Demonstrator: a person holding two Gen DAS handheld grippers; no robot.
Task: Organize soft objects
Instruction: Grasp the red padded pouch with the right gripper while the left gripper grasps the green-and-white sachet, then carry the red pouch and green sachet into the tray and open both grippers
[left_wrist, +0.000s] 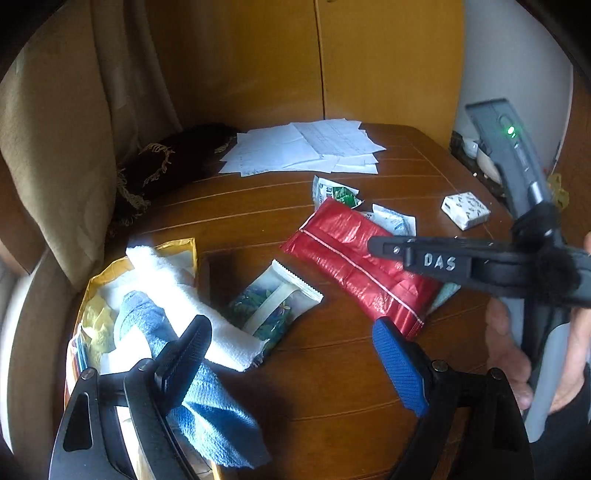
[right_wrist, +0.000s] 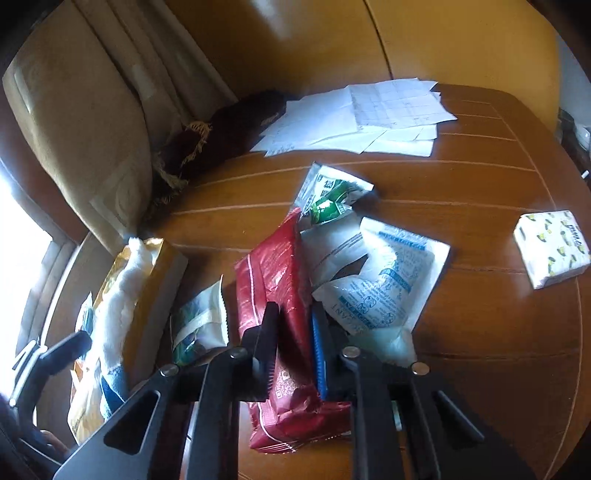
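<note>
From the left wrist, the left gripper (left_wrist: 291, 354) is seen spread wide above the table (left_wrist: 332, 387), nothing between its fingers; a blue cloth (left_wrist: 207, 402) and a white towel (left_wrist: 192, 302) are draped over a yellow bag (left_wrist: 177, 247), and a hand (left_wrist: 517, 354) is seen on the right gripper (left_wrist: 380, 245). From the right wrist alone, the right gripper (right_wrist: 291, 350) is shown pinching the red pouch (right_wrist: 273, 273), which lies between a floral packet (right_wrist: 199, 325) and white sachets (right_wrist: 384, 280).
</note>
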